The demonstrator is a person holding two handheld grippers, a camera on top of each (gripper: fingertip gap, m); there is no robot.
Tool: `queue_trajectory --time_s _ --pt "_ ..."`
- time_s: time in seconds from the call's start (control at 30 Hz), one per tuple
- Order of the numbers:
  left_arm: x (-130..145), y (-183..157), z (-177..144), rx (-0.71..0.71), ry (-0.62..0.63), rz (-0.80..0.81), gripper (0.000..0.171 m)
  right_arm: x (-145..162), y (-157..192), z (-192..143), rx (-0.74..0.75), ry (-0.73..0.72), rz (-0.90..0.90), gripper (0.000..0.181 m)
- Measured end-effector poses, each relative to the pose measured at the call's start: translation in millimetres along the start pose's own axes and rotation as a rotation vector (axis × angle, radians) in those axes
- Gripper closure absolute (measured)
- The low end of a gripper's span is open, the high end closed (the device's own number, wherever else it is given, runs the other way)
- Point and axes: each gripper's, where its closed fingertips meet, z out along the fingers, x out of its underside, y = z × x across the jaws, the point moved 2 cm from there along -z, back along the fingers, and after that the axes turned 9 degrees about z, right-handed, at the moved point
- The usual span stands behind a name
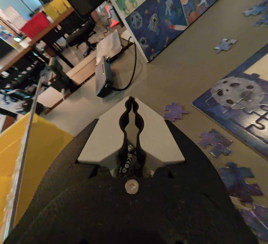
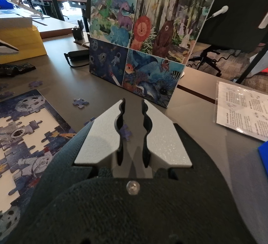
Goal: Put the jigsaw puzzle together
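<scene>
With our right gripper (image 2: 133,102) parted and empty above a loose piece (image 2: 125,133), we are picking. Next we lower and pinch; our left gripper (image 1: 131,98) is closed on nothing.

Yellow box (image 2: 21,43) at the table's (image 2: 188,121) left edge, black device (image 1: 103,77) with cable (image 1: 132,69) beside it, printed sheet in a clear sleeve (image 2: 242,109) at right, office chair (image 2: 206,57) behind.
</scene>
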Motion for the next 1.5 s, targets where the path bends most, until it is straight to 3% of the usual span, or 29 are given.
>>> queue_trajectory --time_s 0.17,1.1,1.23,1.37,1.5 --pt "-4.4 2.6 -1.6 -0.08 0.002 0.078 0.171 -0.7 0.7 -0.3 -0.001 -0.001 -0.004 0.16" --pt "0.7 -8.6 2.7 -0.025 0.029 0.101 0.171 -1.6 -1.3 -1.8 0.01 -0.006 -0.005 0.16" --pt "-5.7 -8.2 -9.2 -0.034 0.009 0.052 0.171 -3.2 -5.1 -4.6 0.032 -0.014 -0.014 0.16" --pt "-13.3 -43.0 -39.8 0.124 -0.037 -0.097 0.153 -2.2 -10.0 -5.9 0.036 -0.022 0.009 0.16" --pt "16.0 -84.3 -71.1 0.31 0.113 -0.131 0.133 -0.4 -7.5 -3.7 0.009 -0.021 0.033 0.16"
